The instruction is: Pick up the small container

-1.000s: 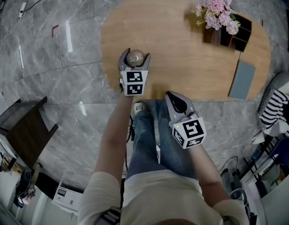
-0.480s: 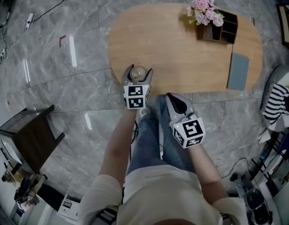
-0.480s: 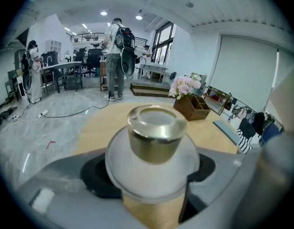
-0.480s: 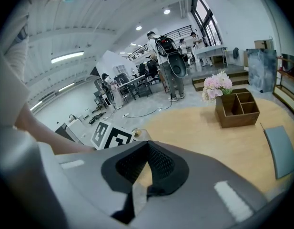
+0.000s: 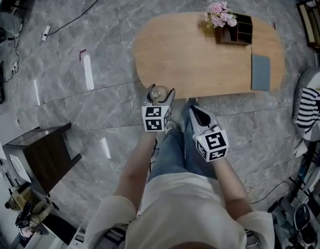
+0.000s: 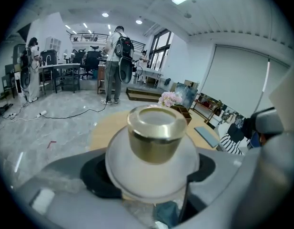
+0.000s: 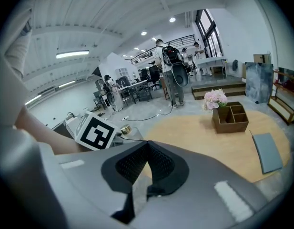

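The left gripper (image 5: 159, 92) is held with its jaws spread wide and clamped on the small round container (image 6: 155, 138), which has a white domed body and a brushed gold cylindrical cap. The black pads are pressed against the white body at 9 o'clock and 3 o'clock; the cap is left free and stands upright above them. The container is carried clear of any surface, at 12 o'clock from the left gripper's marker cube (image 5: 155, 118).

The right gripper (image 7: 147, 151) is positioned at 3 o'clock from the left one. Its jaws are closed together, pad against pad, and nothing is gripped between them.

In the head view the container is seen over the near edge of the oval light wooden table (image 5: 201, 56), above the grey marble floor (image 5: 97, 113). On the table, at 1 o'clock from the grippers, a dark wooden compartment box (image 5: 241, 30) is placed with a bunch of pink flowers (image 5: 219, 14) at its left end. A flat grey rectangular pad (image 5: 261, 71) lies at 2 o'clock, near the box.
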